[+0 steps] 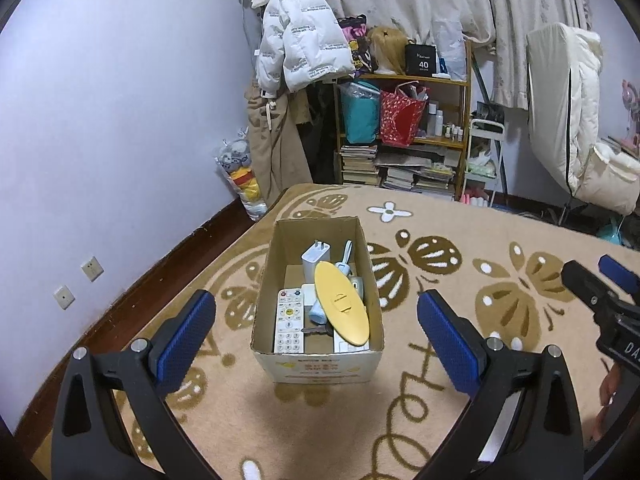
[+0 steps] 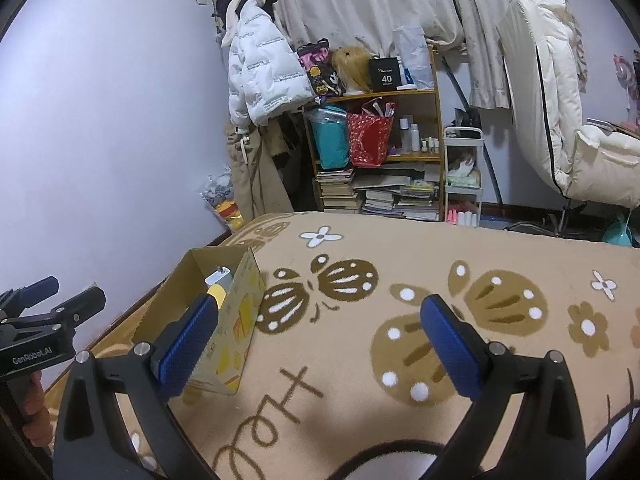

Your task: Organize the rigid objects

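An open cardboard box (image 1: 316, 364) stands on the patterned blanket, centred in the left wrist view. Inside lie a white remote (image 1: 289, 320), a yellow oval lid (image 1: 341, 304), a white plug adapter (image 1: 315, 258), a light blue item (image 1: 318, 314) and other small pieces. My left gripper (image 1: 316, 320) hovers open just in front of the box, holding nothing. In the right wrist view the box (image 2: 224, 332) sits at the left, behind the left finger. My right gripper (image 2: 320, 340) is open over bare blanket, to the right of the box.
A beige blanket (image 2: 400, 280) with brown butterflies covers the bed. A purple wall (image 1: 100, 140) runs along the left. Beyond the bed stand a cluttered wooden shelf (image 1: 404, 128), hanging jackets (image 1: 296, 48) and a white cart (image 1: 486, 156). A hand (image 2: 34, 412) holds the left tool.
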`<state>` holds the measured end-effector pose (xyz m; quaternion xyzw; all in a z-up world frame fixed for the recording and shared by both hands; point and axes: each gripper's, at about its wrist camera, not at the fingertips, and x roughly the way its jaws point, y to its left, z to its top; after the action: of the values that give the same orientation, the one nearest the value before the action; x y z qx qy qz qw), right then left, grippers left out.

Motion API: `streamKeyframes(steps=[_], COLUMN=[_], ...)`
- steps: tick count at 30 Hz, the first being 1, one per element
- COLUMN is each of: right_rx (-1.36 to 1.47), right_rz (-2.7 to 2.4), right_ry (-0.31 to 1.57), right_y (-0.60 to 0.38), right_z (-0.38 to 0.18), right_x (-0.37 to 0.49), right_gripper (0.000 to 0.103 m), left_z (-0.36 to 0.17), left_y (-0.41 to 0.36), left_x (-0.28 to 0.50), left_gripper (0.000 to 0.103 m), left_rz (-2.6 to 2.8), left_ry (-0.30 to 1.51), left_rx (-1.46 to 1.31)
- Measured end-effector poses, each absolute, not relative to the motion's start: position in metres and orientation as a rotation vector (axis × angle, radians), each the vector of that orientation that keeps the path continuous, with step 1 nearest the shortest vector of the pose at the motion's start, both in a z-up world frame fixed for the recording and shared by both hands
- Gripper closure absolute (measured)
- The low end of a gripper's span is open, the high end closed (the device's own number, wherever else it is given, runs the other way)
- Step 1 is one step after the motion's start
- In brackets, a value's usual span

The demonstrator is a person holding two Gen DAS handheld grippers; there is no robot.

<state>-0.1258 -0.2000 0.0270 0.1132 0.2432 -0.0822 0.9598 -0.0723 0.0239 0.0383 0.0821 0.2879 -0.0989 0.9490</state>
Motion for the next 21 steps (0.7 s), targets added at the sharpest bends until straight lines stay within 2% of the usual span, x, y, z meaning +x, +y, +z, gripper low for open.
streamKeyframes(steps=[21], right_rx=[0.222], right_rz=[-0.197], right_ry=[0.508], right_y=[-0.207], right_z=[0.007], right_x=[-0.134], right_gripper=[0.0], left_z=[0.022], left_y=[0.012], left_x=[-0.071], left_gripper=[0.003], left_rz=[-0.155], left_ry=[0.598], left_rx=[0.239])
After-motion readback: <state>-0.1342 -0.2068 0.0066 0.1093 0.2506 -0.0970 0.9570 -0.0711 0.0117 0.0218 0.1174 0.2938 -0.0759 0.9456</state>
